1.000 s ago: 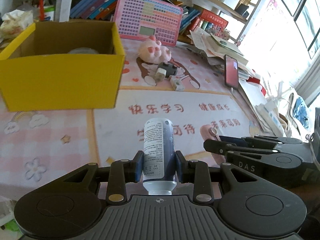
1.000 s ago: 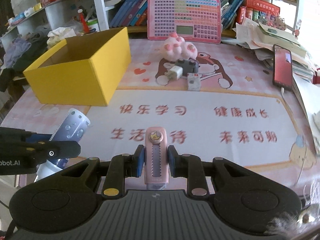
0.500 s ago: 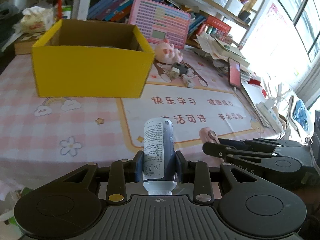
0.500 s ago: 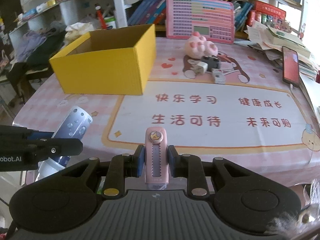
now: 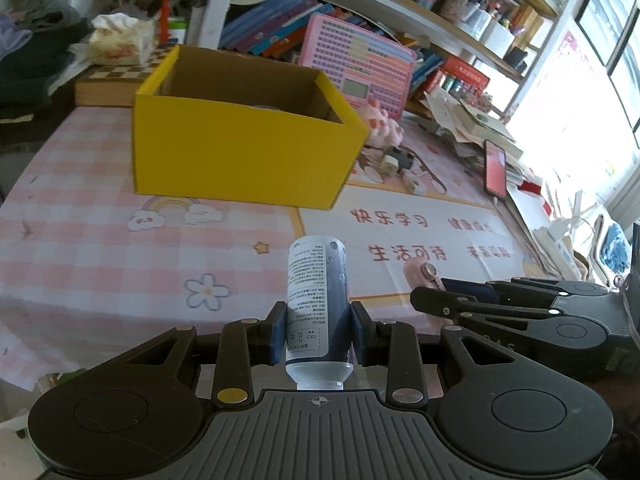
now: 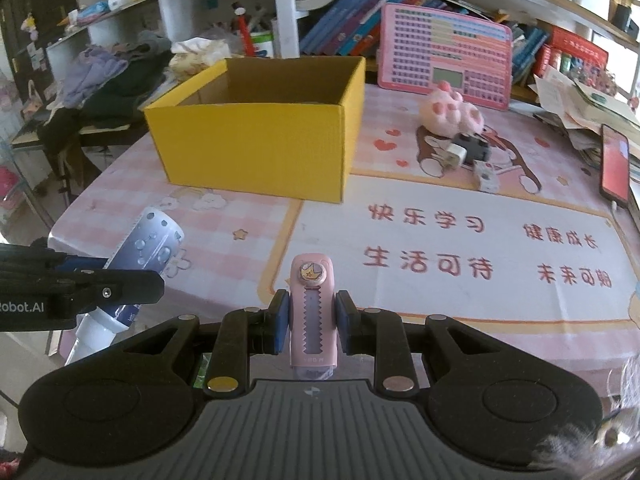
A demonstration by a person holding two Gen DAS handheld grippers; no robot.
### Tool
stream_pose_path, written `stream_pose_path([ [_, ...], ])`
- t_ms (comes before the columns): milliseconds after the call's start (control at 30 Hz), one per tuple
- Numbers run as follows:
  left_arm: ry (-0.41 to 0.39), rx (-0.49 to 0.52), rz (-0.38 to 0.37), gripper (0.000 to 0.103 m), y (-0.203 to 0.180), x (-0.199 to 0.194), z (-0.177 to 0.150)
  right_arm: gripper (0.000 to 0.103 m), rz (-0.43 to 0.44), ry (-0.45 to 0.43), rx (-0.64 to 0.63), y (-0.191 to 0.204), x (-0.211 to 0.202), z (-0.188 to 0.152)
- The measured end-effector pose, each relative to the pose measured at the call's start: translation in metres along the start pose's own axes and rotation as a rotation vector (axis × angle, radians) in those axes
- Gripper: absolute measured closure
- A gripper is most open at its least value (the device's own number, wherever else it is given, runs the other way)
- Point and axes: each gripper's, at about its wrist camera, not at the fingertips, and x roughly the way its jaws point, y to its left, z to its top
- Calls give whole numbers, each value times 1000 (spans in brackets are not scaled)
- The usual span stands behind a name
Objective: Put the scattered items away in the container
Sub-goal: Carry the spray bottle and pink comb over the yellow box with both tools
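My left gripper (image 5: 318, 330) is shut on a dark blue bottle (image 5: 316, 296) with a white cap at the bottom, held above the near edge of the table. My right gripper (image 6: 310, 322) is shut on a pink eraser case (image 6: 311, 312) with a serrated slot. The open yellow box (image 5: 240, 152) (image 6: 260, 144) stands on the pink checked mat, well beyond both grippers. In the right wrist view the left gripper (image 6: 80, 292) and its bottle (image 6: 136, 264) show at the left. A pink paw plush (image 6: 452, 114), a white and black charger (image 6: 464, 152) and a small white item (image 6: 486, 176) lie right of the box.
A pink keyboard toy (image 6: 444, 64) and books line the back. A red phone (image 6: 614, 168) and piled papers (image 6: 580, 100) sit at the right edge. Clothes (image 6: 104, 84) lie on a side table at the left. The table's near edge runs just below both grippers.
Both grippers have drawn back from the box with their items still held, so the box and table look farther away and more of the table's near edge shows.
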Motion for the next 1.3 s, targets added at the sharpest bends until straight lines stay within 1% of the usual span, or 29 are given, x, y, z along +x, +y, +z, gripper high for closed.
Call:
stream_pose_path([
  [233,-26,-22,21,72,14,-7,2,80,26,-4,-36,14,6,8],
  [467,-40,-44,30,72,20,-6,7,80,44,-5,-62,16,13,16],
  [633,-61,-46,45,72,23,-6,20,80,61,-38,-80,15,20,29],
  [800,-110,-66,49,72,29,-5,48,80,88,-103,-122,15,25,57],
  [1067,-196,-38,63,72,26,6,106,80,154,-196,-137,3,37,117],
  [1167,-216,-30,78,72,24,15,125,80,168,-218,-146,-3,46,137],
  [1300,-227,-20,104,72,22,30,147,80,182,-227,-155,-10,63,160],
])
